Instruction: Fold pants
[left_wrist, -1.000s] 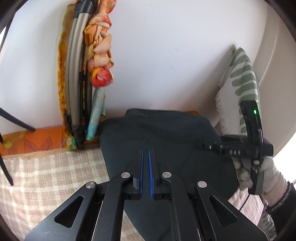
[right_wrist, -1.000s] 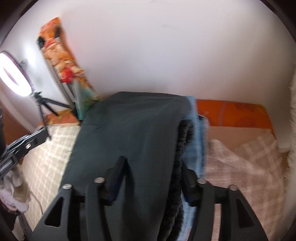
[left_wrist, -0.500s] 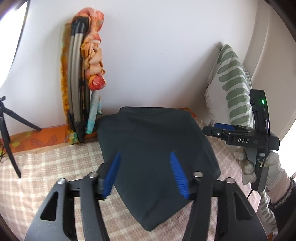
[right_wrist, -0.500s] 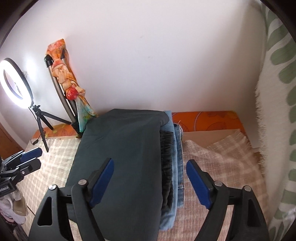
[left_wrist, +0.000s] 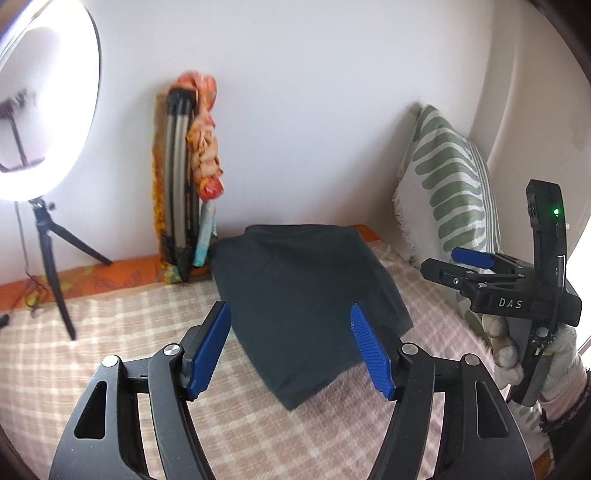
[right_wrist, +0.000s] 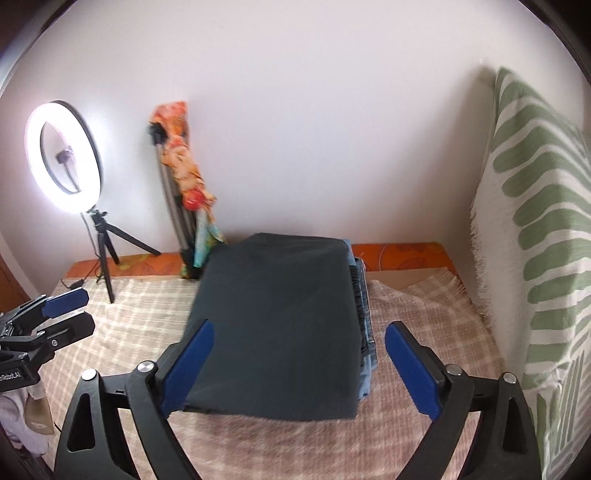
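The dark folded pants lie on the checked blanket, on top of a stack with blue jeans showing along its right edge. My left gripper hovers above and short of the pants' near corner. Its jaws are opening and nothing is between the blue pads. My right gripper is raised over the near edge of the pants; its jaws are opening wide and are empty too. Each gripper shows in the other's view: the right gripper in a gloved hand, the left gripper at the far left.
A lit ring light on a small tripod stands at the back left. A folded metal frame wrapped in orange cloth leans on the wall. A green-and-white patterned cushion lines the right side. The checked blanket covers the bed.
Both grippers have drawn back and up from the pants. The left jaws went from shut to open. The right jaws spread wider and no longer straddle the stack's edge.
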